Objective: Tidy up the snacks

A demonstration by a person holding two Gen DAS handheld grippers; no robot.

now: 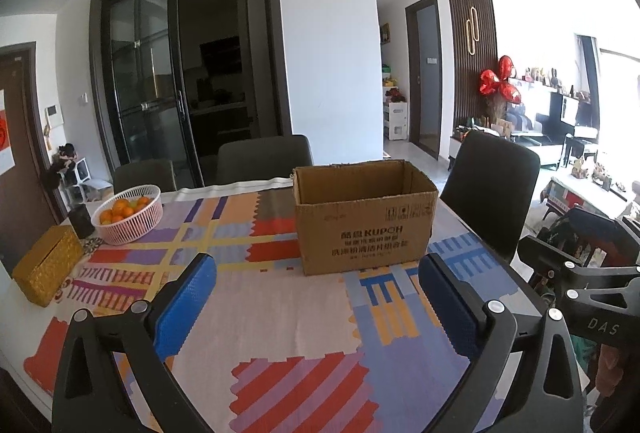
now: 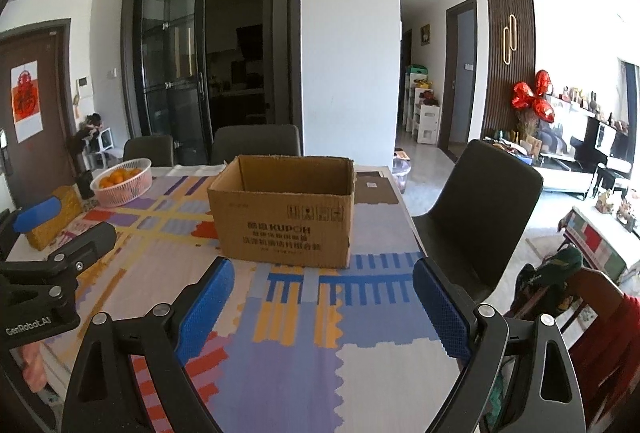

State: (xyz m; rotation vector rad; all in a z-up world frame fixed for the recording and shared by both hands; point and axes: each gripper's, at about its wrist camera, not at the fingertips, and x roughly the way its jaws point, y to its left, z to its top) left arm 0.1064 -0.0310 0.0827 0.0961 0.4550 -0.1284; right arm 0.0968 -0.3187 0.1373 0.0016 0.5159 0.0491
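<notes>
Left claw point(image 1: 318, 275) wide, empty; right claw point(image 2: 324, 283) wide, empty, both tipped down over the cloth point(image 1: 280, 313). Box point(image 1: 364, 215) upright ahead mid-table, mouth up, long axis crosswise.

One open cardboard box point(image 1: 366, 229) stands on one patterned tabletop point(image 1: 280, 313). One pink basket point(image 1: 130, 219) holds several oranges point(image 1: 120, 211), too crowded to count exactly. One yellow woven box point(image 1: 46, 265), one small dark container point(image 1: 81, 220), three dark chairs point(image 1: 490, 189), and three red heart balloons point(image 1: 500, 83) are visible.
</notes>
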